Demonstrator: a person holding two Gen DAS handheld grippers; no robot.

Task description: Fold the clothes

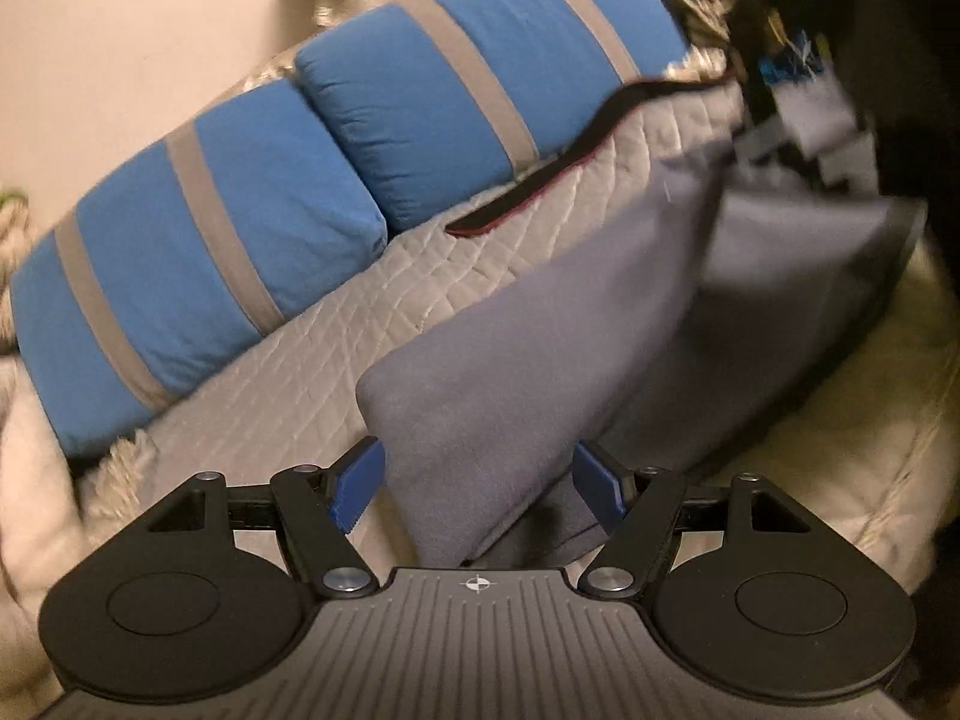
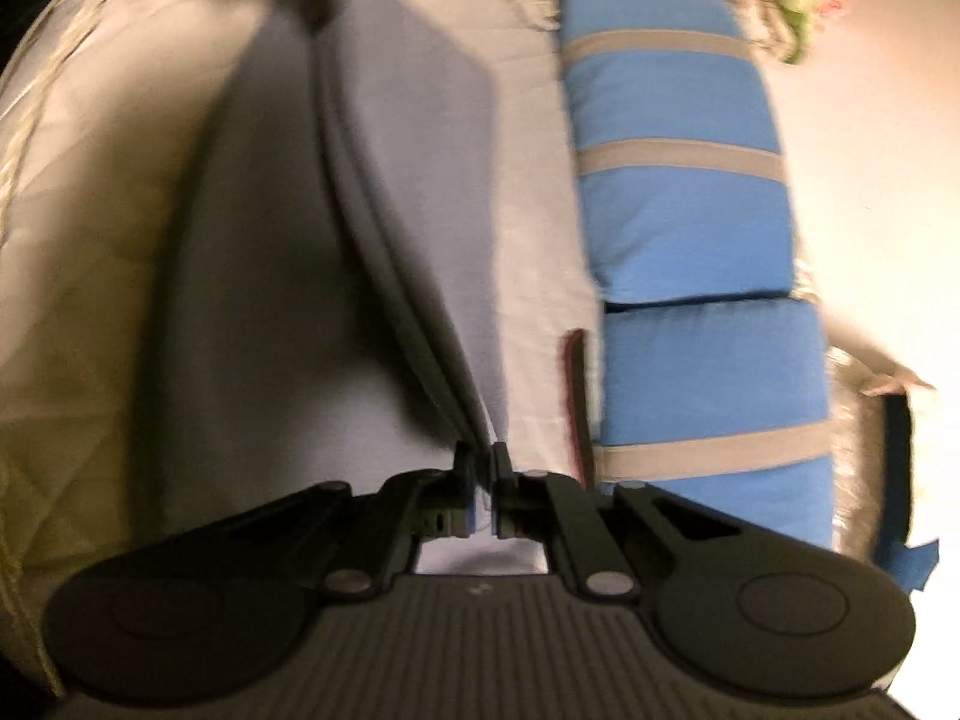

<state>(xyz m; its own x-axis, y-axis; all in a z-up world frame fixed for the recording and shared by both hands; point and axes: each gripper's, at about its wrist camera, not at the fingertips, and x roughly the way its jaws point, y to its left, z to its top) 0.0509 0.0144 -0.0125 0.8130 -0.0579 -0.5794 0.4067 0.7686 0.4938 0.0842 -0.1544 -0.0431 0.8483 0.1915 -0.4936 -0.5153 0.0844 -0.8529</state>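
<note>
- Left wrist view: the far right corner is a dark, smeared jumble [image 1: 780, 30] (nothing there can be made out), and the garment's far end blurs into it.
- The right wrist view is soft with motion blur; a blue strip [image 2: 900, 468] at the right edge is too smeared to identify.
- The grey garment [image 1: 540, 372] is a soft, matte fabric, doubled into a long slab with one rounded corner. It lies on the quilted bedspread [image 1: 336, 360], pale and stitched in diamonds, slanting across the bed just clear of the pillows.
- Two plump blue pillows [image 1: 228, 240] with grey bands line the bed's far edge; a dark strip with a reddish rim [image 1: 540, 180] lies beside them.
- The left gripper [image 1: 474, 489] stands moderately wide, its blue pads [image 1: 360, 486] flanking the garment's near end without pressing it.
- The right gripper [image 2: 483, 480] is pinched tight on the garment's seamed edge [image 2: 384, 252], which runs up from between the fingers.
</note>
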